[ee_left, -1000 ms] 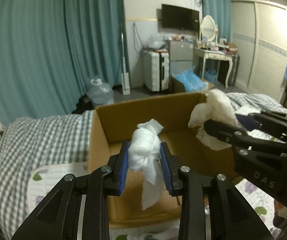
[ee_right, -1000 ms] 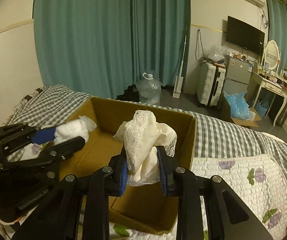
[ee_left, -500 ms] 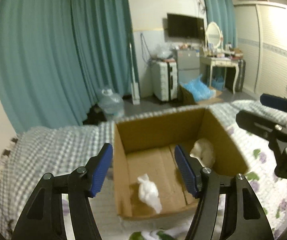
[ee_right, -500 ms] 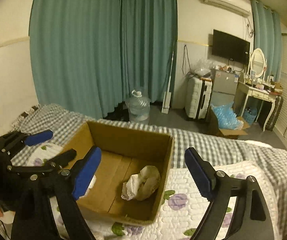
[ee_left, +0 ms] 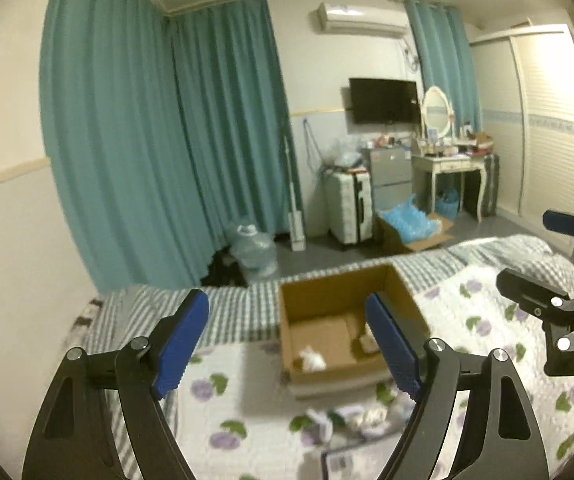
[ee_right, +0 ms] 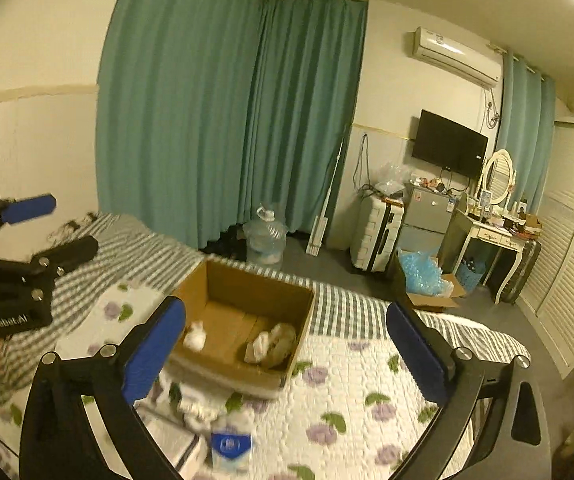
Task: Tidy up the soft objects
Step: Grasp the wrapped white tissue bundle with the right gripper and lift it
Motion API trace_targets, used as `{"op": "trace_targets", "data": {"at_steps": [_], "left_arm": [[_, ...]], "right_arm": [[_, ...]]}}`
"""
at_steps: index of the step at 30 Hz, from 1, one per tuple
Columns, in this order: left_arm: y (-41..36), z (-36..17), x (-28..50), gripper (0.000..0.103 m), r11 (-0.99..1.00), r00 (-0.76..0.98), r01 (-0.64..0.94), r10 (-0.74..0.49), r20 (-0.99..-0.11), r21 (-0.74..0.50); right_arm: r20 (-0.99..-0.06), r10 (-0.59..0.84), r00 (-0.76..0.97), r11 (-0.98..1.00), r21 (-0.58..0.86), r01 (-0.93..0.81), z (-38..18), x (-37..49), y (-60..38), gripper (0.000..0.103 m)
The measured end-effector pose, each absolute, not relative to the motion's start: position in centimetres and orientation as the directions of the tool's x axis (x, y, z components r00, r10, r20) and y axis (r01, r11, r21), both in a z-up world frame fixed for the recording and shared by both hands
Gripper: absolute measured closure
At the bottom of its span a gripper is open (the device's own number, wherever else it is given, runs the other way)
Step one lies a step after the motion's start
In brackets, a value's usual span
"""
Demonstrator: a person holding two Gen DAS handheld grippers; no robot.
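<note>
An open cardboard box (ee_left: pixel 403 286) (ee_right: pixel 299 340) stands on the bed. Inside lie a white wad (ee_left: pixel 311 360) (ee_right: pixel 195 337) and a cream lace cloth (ee_right: pixel 271 344), partly hidden by my finger in the left wrist view (ee_left: pixel 367 342). My left gripper (ee_left: pixel 287 344) is open and empty, raised above and behind the box; it also shows in the right wrist view (ee_right: pixel 43 224). My right gripper (ee_right: pixel 283 354) is open and empty, also high above the box; its fingers show at the right of the left wrist view (ee_left: pixel 543 256). More soft pieces (ee_left: pixel 347 418) (ee_right: pixel 203 412) lie on the quilt in front of the box.
The floral quilt (ee_right: pixel 351 396) covers the near bed, a checked blanket (ee_left: pixel 243 312) the far part. A blue-and-white packet (ee_right: pixel 229 446) lies at the near edge. Beyond the bed are a water jug (ee_left: pixel 253 250), suitcase (ee_left: pixel 349 204), dressing table (ee_left: pixel 455 176) and curtains (ee_left: pixel 167 152).
Both grippers opened and dropped the white wad and the lace cloth into the box, then pulled back and up, far from the box.
</note>
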State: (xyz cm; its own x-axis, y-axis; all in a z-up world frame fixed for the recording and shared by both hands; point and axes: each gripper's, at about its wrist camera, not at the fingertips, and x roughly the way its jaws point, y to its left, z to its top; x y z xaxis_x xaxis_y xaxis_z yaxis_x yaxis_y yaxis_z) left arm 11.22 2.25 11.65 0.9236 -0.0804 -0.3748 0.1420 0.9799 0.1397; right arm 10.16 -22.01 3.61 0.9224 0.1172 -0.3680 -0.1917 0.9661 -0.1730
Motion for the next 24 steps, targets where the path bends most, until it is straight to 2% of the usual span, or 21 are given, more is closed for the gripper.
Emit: {"op": "trace_targets", "data": {"at_steps": [6,10,13,17,24], "left_arm": [[3.3,7.4,8.1,0.021,0.983,0.893,0.125,-0.054,-0.447,0.131],[3.9,2.1,7.4,0.021,0.990,0.846,0.106,-0.039,-0.532,0.096],[3.9,-2.5,7.5,0.021,0.990,0.804,0.080,0.006,-0.595,0.118],[4.0,-7.5,7.7,0.021,0.988,0.747,0.084,0.023,-0.665,0.128],[3.7,-12.2,8.4,0.020,0.979,0.699,0.135,0.016,-0.715,0.154]], "right_arm": [[-0.464,0.158,0.872,0.959,-0.139,-0.248,-2.5,7.7,-21.5,0.002],[-0.568,0.168,0.806,0.962,-0.086,-0.261,-8.8,8.2,-20.5,0.002],[-0.653,0.181,0.736,0.968,-0.014,-0.251,-13.5,9.2,-19.7,0.002],[-0.702,0.183,0.688,0.972,0.025,-0.233,-17.2,9.9,-19.1,0.002],[-0.753,0.166,0.636,0.980,0.052,-0.194,-19.9,11.3,-18.4,0.002]]}}
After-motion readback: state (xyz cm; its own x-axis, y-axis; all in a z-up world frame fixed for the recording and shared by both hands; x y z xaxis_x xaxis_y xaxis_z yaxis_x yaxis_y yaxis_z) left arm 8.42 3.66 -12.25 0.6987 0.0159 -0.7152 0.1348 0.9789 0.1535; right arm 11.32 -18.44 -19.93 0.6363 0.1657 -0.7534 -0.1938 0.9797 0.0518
